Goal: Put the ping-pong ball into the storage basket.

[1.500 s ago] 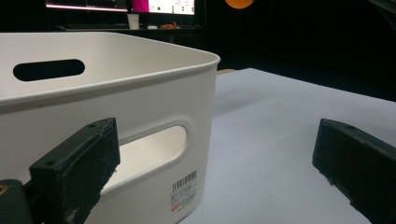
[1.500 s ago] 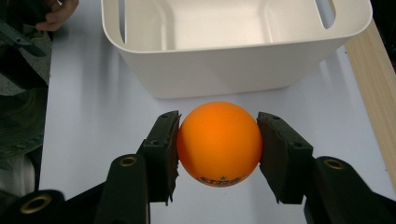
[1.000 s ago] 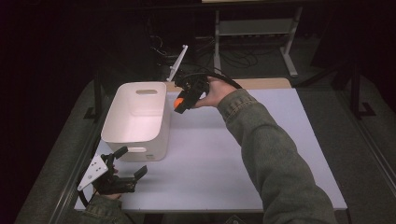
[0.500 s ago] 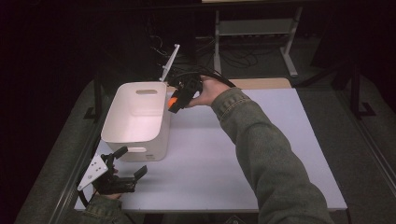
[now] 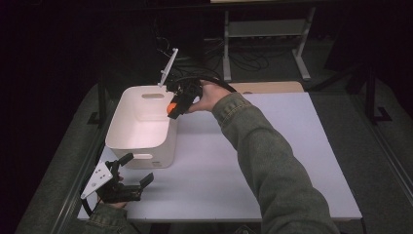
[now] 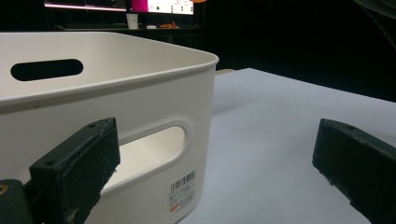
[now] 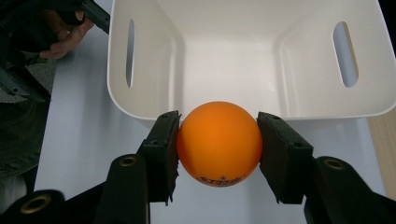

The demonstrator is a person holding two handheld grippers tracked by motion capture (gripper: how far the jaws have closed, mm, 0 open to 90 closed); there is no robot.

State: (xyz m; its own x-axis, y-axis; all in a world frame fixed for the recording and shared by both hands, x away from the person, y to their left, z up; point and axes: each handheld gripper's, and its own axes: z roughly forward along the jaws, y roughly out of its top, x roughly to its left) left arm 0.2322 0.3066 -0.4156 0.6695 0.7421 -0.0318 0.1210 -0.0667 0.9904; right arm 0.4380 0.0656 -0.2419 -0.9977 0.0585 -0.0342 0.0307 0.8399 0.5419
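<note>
The left gripper (image 6: pixel 219 172) sits low over the white table (image 6: pixel 289 107), its two black jaws set wide apart with nothing between them. The white bin (image 6: pixel 140 93) stands just beyond the left-hand jaw, near corner toward the camera. A slot handle (image 6: pixel 149 144) is cut through the bin's near wall, and a second slot (image 6: pixel 46 69) shows in the far wall. A barcode label (image 6: pixel 183 191) is stuck low on the near wall, close to the corner. Beyond the table's far edge the background is dark, with lit screens (image 6: pixel 121 5) at the top.

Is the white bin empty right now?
Empty, as far as visible: the white bin has a bare floor; the orange ball is in the right gripper.
</note>
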